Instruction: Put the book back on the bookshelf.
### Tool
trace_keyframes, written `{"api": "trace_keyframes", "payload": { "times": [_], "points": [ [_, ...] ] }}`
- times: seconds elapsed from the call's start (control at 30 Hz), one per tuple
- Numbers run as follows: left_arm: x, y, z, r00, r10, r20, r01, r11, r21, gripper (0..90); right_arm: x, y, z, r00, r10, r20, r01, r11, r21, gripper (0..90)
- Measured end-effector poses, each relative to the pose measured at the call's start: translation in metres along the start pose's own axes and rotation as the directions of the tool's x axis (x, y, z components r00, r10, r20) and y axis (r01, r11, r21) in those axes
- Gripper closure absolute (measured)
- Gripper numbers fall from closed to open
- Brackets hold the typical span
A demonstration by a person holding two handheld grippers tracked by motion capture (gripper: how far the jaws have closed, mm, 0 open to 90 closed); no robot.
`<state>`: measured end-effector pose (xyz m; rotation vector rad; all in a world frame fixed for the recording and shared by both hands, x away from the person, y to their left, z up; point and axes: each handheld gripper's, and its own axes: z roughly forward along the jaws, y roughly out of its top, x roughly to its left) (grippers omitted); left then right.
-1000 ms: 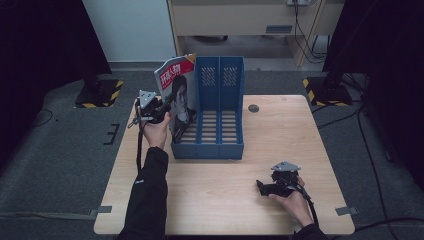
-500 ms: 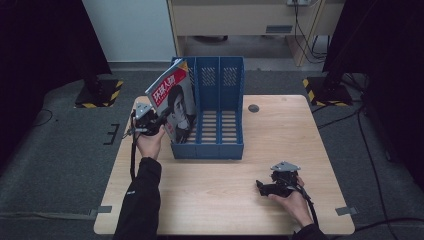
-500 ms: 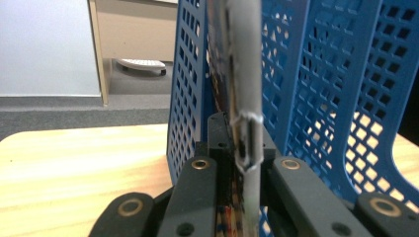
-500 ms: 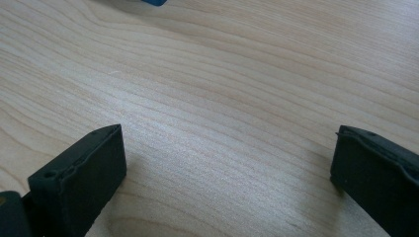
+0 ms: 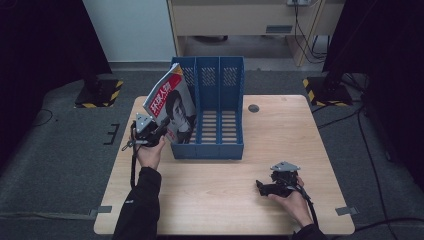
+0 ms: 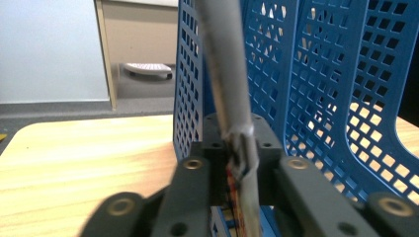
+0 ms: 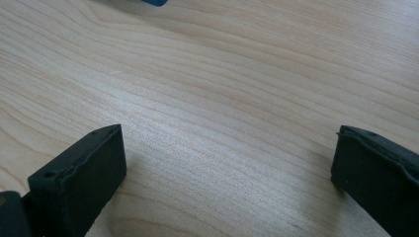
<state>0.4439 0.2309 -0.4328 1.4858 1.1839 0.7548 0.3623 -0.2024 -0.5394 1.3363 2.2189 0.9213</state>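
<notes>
Wooden worktop [image 5: 210, 200] carries a blue three-slot file rack [image 5: 219, 107] at centre back. A magazine [image 5: 170, 102] with a red-and-white cover leans out over the rack's left wall, top edge tilted left, lower edge down at the leftmost slot; from the high view I cannot tell if it is seated inside. My left gripper [image 5: 148, 131] pinches its near lower corner, the jaws pressed on the page edge in the left gripper view [image 6: 237, 168], presumably to steer it into or out of that slot. My right gripper [image 5: 278, 184] rests on the worktop near the front right, jaws spread wide on nothing, parked clear. Compared with half a second ago, the magazine leans further left and my left hand sits lower.
</notes>
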Motion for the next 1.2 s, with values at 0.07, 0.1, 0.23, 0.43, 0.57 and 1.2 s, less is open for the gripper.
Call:
{"api": "trace_keyframes", "payload": {
  "times": [0.07, 0.1, 0.23, 0.43, 0.57, 1.2],
  "points": [
    [0.002, 0.001, -0.009, 0.9999, 0.000, 0.013, 0.000, 1.0000, -0.006, 70.2, 0.000, 0.000, 0.000, 1.0000, 0.001, 0.000, -0.001, 1.000, 0.001, 0.8],
    [0.003, 0.001, -0.014, 0.9998, 0.000, 0.018, 0.000, 1.0000, -0.006, 67.5, 0.000, 0.000, 0.000, 1.0000, 0.000, 0.000, 0.000, 1.000, 0.001, 0.7],
    [0.007, -0.002, -0.038, 0.9993, 0.021, 0.031, -0.020, 0.9998, -0.002, 55.7, 0.000, 0.000, 0.000, 1.0000, 0.000, -0.002, 0.000, 1.000, 0.001, 0.7],
    [0.012, -0.020, -0.069, 0.9977, 0.002, 0.067, -0.005, 0.9991, 0.042, 45.4, 0.000, 0.000, 0.000, 1.0000, 0.001, -0.001, -0.001, 1.000, -0.001, 1.2],
    [0.015, -0.036, -0.078, 0.9968, 0.000, 0.080, -0.006, 0.9968, 0.080, 42.6, 0.000, 0.000, -0.001, 1.0000, 0.001, 0.002, -0.001, 1.000, -0.008, 4.5],
    [0.041, -0.102, -0.078, 0.9972, 0.072, 0.020, -0.074, 0.9242, 0.375, 26.5, -0.049, -0.005, -0.030, 0.9978, 0.042, 0.051, -0.043, 0.999, 0.017, 12.5]
  ]
}}
